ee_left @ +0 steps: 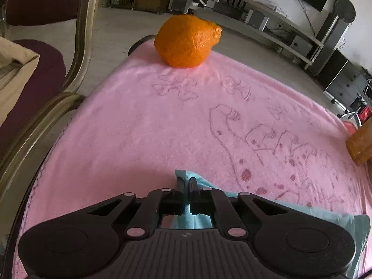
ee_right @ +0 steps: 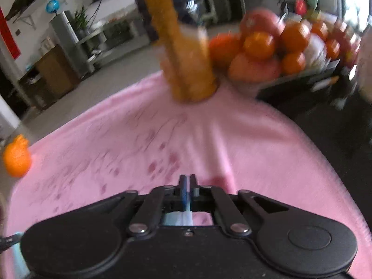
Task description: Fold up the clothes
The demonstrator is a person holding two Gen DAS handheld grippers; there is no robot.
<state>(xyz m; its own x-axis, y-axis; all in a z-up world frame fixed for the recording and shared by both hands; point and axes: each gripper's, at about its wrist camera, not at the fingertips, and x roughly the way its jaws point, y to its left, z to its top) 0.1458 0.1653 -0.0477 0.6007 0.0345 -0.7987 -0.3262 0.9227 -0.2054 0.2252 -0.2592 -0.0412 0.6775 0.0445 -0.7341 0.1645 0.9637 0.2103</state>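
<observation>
A light blue garment [ee_left: 325, 218] lies at the near edge of a pink towel [ee_left: 151, 125] spread over the table. My left gripper [ee_left: 186, 181] is shut on a corner of the blue garment, low over the towel. My right gripper [ee_right: 186, 179] is shut on a blue strip of the same garment [ee_right: 184, 216], which shows between and below its fingers. The right wrist view is blurred by motion. Most of the garment is hidden under the grippers.
An orange [ee_left: 187, 40] sits at the towel's far edge; it also shows in the right wrist view [ee_right: 16, 156]. A tall amber container [ee_right: 188, 53] stands on the towel [ee_right: 255, 139], beside a bowl of oranges and apples [ee_right: 279, 48]. A chair [ee_left: 79, 46] stands at the left.
</observation>
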